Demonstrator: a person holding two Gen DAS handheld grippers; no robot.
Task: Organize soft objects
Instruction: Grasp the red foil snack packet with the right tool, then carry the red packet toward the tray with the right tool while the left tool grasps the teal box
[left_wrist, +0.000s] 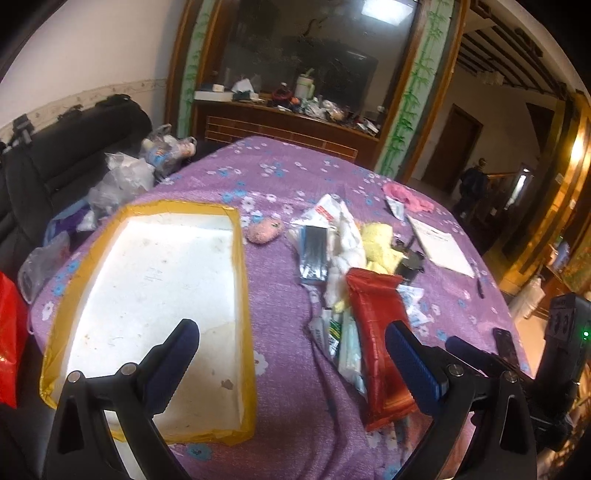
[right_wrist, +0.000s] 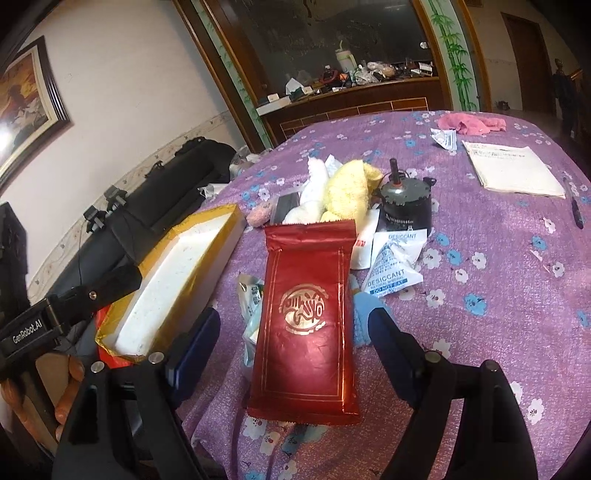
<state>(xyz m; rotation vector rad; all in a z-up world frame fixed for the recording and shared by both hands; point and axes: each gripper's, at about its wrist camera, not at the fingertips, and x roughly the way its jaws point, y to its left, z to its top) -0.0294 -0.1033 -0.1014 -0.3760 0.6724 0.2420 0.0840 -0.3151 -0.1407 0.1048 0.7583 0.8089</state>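
Though lying between its spread fingers, red packet (right_wrist: 306, 317) untouched by right gripper (right_wrist: 295, 332).

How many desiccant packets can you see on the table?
2 clearly readable: two white desiccant packets overlapping just right of the red foil pack, in front of the motor. A similar white sachet lies by the pink cloth; its print is unreadable.
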